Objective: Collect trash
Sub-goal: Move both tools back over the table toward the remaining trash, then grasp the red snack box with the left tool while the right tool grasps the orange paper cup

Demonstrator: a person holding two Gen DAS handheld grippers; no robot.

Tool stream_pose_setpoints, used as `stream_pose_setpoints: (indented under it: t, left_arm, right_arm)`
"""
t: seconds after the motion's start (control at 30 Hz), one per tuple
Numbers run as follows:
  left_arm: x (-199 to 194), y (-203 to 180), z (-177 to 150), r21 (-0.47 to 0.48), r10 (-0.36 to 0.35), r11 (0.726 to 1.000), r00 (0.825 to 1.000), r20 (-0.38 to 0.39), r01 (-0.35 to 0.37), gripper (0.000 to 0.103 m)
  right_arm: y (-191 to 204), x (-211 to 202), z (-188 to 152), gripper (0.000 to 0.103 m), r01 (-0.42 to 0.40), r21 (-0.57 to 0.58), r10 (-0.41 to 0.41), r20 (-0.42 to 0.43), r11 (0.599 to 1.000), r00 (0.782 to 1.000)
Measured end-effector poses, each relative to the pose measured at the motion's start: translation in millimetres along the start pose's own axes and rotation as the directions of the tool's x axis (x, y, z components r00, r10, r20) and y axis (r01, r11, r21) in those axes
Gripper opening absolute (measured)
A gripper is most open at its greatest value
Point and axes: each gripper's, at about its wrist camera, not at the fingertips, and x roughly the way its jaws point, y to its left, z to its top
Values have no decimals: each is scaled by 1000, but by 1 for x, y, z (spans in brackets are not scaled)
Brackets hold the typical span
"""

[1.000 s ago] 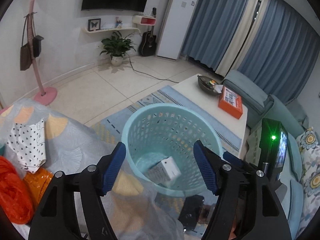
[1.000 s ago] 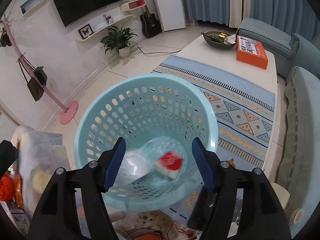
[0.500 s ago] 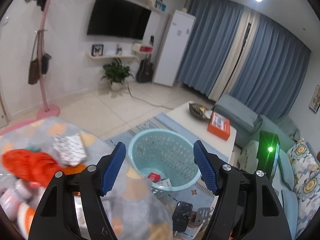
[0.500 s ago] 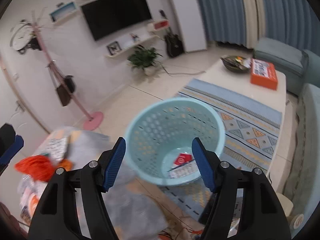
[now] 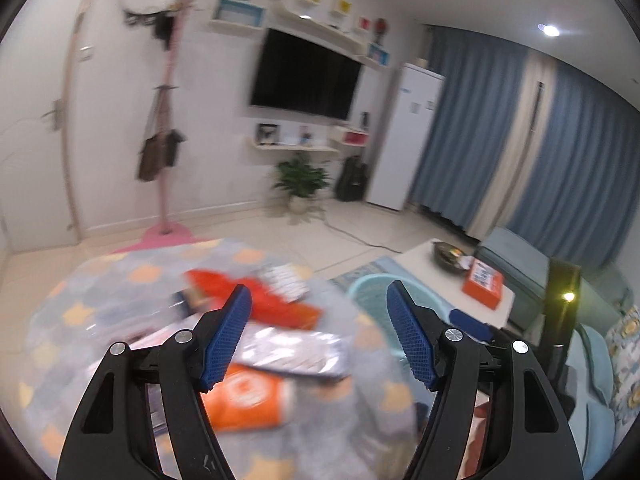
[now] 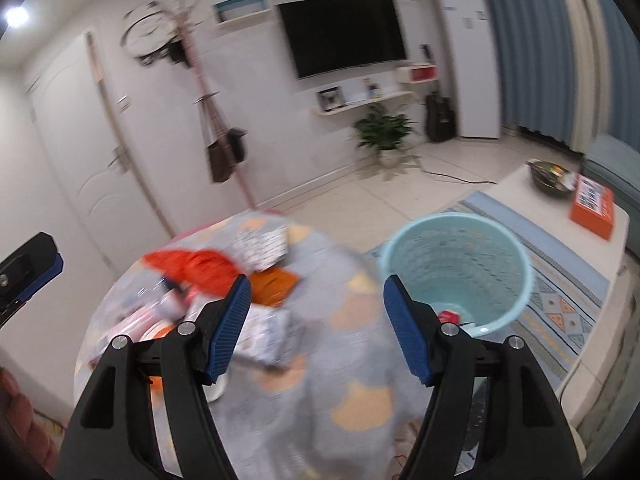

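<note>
Both tongs [image 5: 318,336] [image 6: 316,326] gape, empty.

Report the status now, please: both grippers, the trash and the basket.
Left gripper open, empty. Right gripper open, empty. Wrappers lie on the table; basket beside it holds one red piece. Nothing blocks the way.

1. Table [image 6: 352,312] centre – crowded with wrappers [image 6: 260,332], touching and overlapping.
2. Its right side lies bare – open approach.
3. Basket [image 6: 516,264] just beside the table edge, mouth open from above.
</note>
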Motion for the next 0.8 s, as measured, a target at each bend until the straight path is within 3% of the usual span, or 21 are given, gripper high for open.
stream_pose_setpoints:
  t: [0.27,0.43,0.6,0.8]
  left_arm:
    - [-28,98,-30,-107,149,982,987,-54,-154,69]
    - [-18,161,-53,-147,234,956,961,-146,-255,69]
    - [0,197,-76,-173,240,944,946,-218,-280,69]
    - [16,209,-89,-225,146,953,957,-249,-204,65]
  right_arm:
    - [72,31,-28,65,-116,-119,102,-113,986,988]
    - [99,62,-44,65,-152,-169,116,-210,974,971]
    - [119,86,-53,65,-143,-239,81,-251,960,965]
    - [128,96,-61,65,-175,-275,92,-290,945,953]
